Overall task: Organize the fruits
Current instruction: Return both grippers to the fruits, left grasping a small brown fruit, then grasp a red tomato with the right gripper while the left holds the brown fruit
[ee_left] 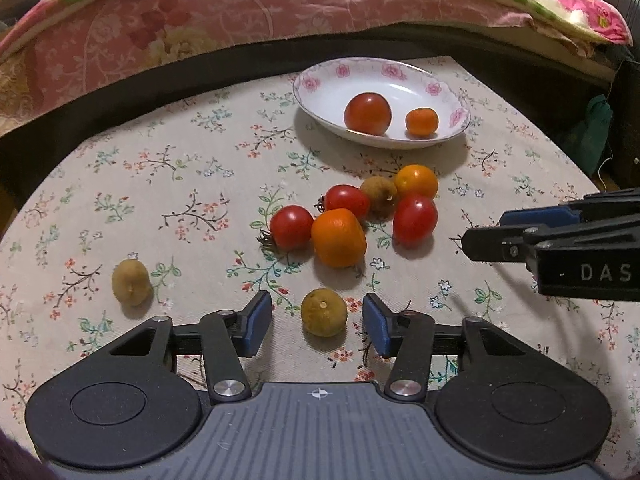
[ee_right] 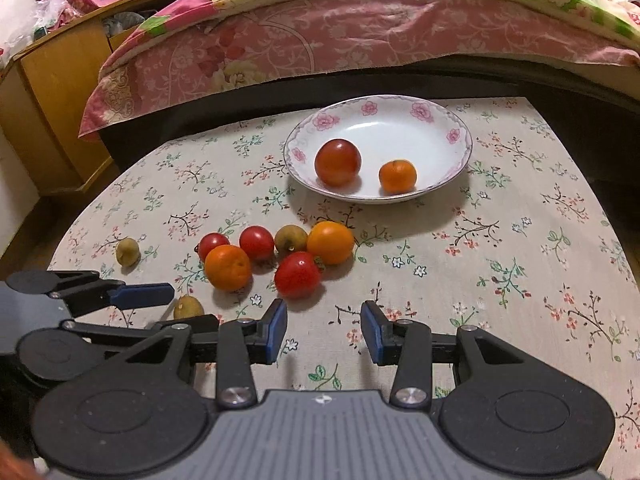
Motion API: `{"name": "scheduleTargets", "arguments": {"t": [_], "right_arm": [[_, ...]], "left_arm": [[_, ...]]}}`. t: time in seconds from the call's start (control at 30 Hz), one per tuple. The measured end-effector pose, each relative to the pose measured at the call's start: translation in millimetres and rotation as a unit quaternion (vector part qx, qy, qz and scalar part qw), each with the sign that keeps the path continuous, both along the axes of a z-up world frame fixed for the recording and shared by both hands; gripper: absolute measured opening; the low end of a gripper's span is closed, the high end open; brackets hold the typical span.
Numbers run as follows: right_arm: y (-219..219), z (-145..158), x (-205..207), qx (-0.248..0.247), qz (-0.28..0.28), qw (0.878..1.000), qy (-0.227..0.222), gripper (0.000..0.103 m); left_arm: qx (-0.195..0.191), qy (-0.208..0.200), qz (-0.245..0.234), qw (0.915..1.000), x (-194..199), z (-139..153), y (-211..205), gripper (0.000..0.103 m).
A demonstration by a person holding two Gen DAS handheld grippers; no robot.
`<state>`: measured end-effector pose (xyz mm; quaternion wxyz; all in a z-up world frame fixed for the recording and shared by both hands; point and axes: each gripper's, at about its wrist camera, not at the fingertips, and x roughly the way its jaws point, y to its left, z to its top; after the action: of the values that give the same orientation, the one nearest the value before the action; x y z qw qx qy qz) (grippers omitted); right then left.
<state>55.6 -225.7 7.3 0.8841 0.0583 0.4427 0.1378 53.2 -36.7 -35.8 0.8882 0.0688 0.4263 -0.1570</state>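
Here's the counter (ee_right: 500, 280), under a floral cloth (ee_right: 200, 184). By the far edge sits a plate (ee_right: 380, 120), holding a tomato (ee_right: 338, 162) and an orange (ee_right: 397, 176). Mid-counter, a tight cluster lies on the cloth: three tomatoes (ee_right: 298, 275), two oranges (ee_right: 330, 242) and a brown fruit (ee_right: 291, 239), several touching. Toward the left edge, a second brown fruit (ee_right: 128, 252) lies alone. Nearer the front edge, a third brown fruit (ee_left: 324, 312) lies apart from the cluster.
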Motion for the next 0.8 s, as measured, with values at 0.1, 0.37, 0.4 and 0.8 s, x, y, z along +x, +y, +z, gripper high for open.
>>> {"name": "scheduleTargets", "arguments": {"t": [0.1, 0.37, 0.4, 0.8], "right_arm": [[1, -2, 5, -0.001, 0.001, 1.0, -0.001, 0.04], [7, -6, 15, 0.0, 0.008, 1.0, -0.004, 0.04], [9, -6, 17, 0.0, 0.011, 1.0, -0.004, 0.04], [28, -21, 33, -0.013, 0.034, 0.999, -0.004, 0.04]], "left_arm": [[0.002, 0.002, -0.003, 1.0, 2, -3, -2, 0.054], [-0.006, -0.004, -0.012, 0.9999, -1, -2, -2, 0.035], [-0.005, -0.007, -0.012, 0.9999, -2, -2, -1, 0.034], [-0.001, -0.018, -0.023, 0.9996, -5, -1, 1, 0.037]]}}
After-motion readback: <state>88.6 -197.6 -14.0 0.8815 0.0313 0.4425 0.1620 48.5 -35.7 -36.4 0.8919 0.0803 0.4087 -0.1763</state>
